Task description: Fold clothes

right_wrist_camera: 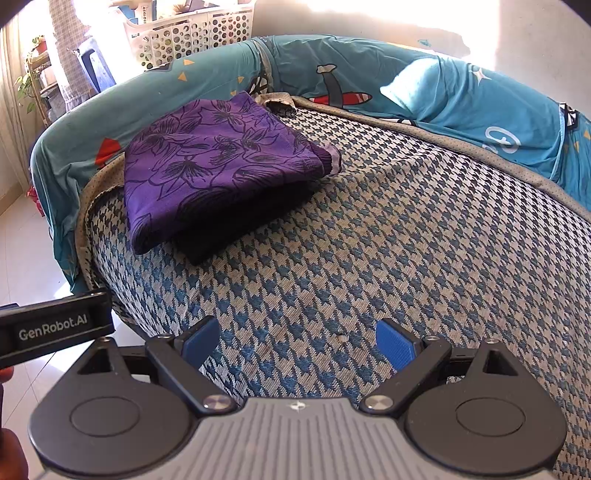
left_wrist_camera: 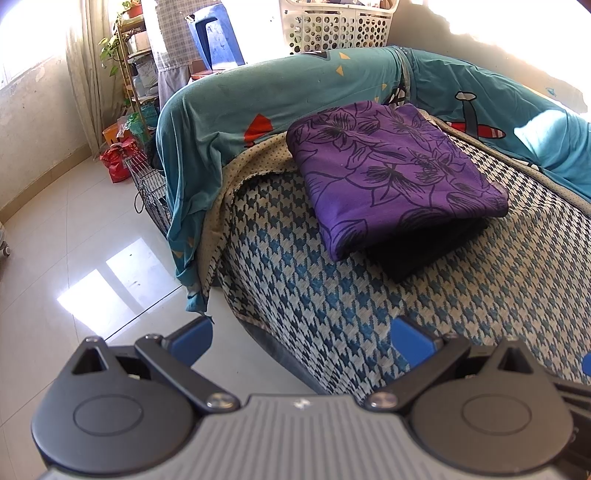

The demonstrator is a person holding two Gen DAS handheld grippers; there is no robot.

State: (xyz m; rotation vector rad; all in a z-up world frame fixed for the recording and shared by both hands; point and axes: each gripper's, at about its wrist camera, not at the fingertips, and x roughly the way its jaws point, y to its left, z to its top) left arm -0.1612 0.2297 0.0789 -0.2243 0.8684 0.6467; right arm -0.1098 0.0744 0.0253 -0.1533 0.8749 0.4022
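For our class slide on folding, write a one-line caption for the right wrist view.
Open right gripper above the houndstooth sofa cover; folded purple garment stacked on a black one.

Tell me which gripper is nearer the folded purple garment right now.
Left, slightly, as far as these views show. The left gripper sits over the sofa's front-left edge; the purple garment lies ahead to its right. The right gripper is farther right, garment ahead-left. Both open, empty.

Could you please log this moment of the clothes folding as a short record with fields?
surface: houndstooth cover on the sofa seat
top garment: purple floral garment, folded
beneath it: black garment, folded, partly covered
backrest: teal sheet
behind sofa: white laundry basket
left hand-held gripper: open, empty, over the seat's front edge
right hand-held gripper: open, empty, over the seat
contact with clothes: none
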